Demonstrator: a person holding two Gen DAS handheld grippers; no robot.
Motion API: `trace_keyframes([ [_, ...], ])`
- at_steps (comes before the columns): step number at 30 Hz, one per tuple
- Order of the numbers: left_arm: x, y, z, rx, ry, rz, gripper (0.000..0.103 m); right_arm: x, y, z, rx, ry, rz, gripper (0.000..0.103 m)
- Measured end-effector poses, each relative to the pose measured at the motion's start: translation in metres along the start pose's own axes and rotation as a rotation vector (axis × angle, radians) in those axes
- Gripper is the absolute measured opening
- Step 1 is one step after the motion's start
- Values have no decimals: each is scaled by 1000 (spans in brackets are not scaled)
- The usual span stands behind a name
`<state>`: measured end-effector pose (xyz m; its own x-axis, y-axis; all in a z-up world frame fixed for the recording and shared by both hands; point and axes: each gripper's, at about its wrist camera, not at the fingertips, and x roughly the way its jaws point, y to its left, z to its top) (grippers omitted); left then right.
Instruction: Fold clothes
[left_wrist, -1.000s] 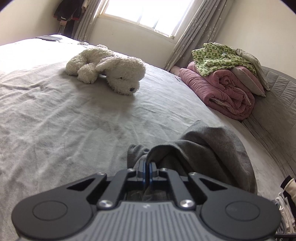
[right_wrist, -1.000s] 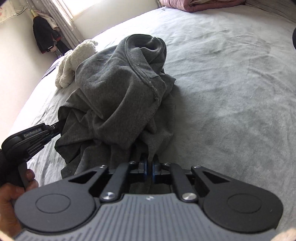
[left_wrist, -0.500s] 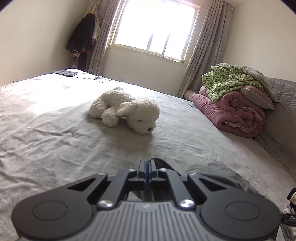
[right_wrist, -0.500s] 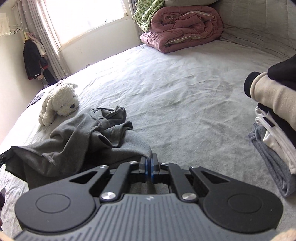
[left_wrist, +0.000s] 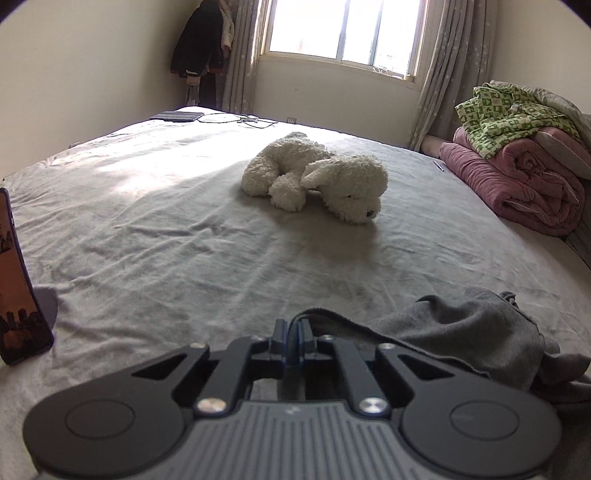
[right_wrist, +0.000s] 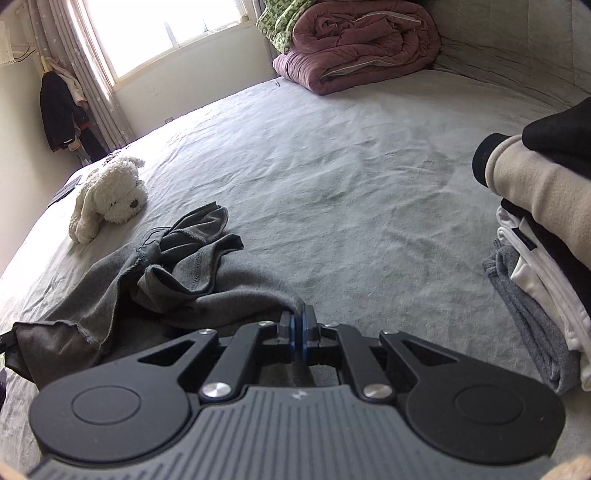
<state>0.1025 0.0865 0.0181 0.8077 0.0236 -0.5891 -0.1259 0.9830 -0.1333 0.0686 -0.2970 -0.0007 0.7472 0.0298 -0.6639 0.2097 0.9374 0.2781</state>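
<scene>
The left tool (left_wrist: 294, 332) sits low in the centre of its frame with its two fingers pressed together on a fold of the grey garment (left_wrist: 465, 332), whose cloth runs off to the lower right and lies rumpled on the bed (left_wrist: 166, 240). The right tool (right_wrist: 298, 325) is likewise clamped tight on an edge of the same grey garment (right_wrist: 122, 280), which spreads from the fingers toward the lower left of that frame in crumpled folds on the sheet. At the right edge of the right view a stack of folded clothes (right_wrist: 535, 258) rests on the bed, well apart from the garment. A white plush dog (left_wrist: 317, 177) lies beyond the garment, in the upper middle of the left view. Folded pink and green quilts (left_wrist: 517, 162) are piled at the upper right, near the window (left_wrist: 343, 33). A phone (left_wrist: 18, 288) stands at the left edge.
</scene>
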Motion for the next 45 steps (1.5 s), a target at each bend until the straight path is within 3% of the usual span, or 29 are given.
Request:
trace_keyframes([
  [3, -3, -8, -2, 23, 5, -40, 20, -2, -2, 0, -4, 11, 1, 13],
  [5, -4, -14, -4, 40, 12, -67, 36, -4, -2, 1, -10, 13, 4, 13],
  [8, -4, -25, -9, 73, 31, -120, 44, -7, -1, 2, -23, 7, 11, 25],
  [9, -3, -30, -12, 85, 41, -144, 46, -8, 0, 2, -27, 5, 13, 39],
  [10, -2, -35, -15, 99, 55, -173, 48, -9, 2, 3, -33, 0, 17, 44],
  [13, 0, -53, -26, 162, 85, -246, 53, -8, 11, 4, -55, 9, 44, 44],
  [18, 3, -85, -47, 298, 111, -331, 53, 4, 25, 3, -61, 39, 70, 44],
  [24, 10, -102, -62, 387, 132, -342, 53, 21, 34, 7, -42, 66, 79, 44],
  [30, 15, -107, -66, 406, 125, -321, 53, 28, 37, 13, -21, 60, 85, 45],
  [36, 13, -109, -66, 387, 84, -362, 53, 30, 43, 16, -21, 35, 94, 46],
  [45, 20, -112, -68, 369, 45, -316, 51, 34, 44, 16, -22, 44, 102, 48],
])
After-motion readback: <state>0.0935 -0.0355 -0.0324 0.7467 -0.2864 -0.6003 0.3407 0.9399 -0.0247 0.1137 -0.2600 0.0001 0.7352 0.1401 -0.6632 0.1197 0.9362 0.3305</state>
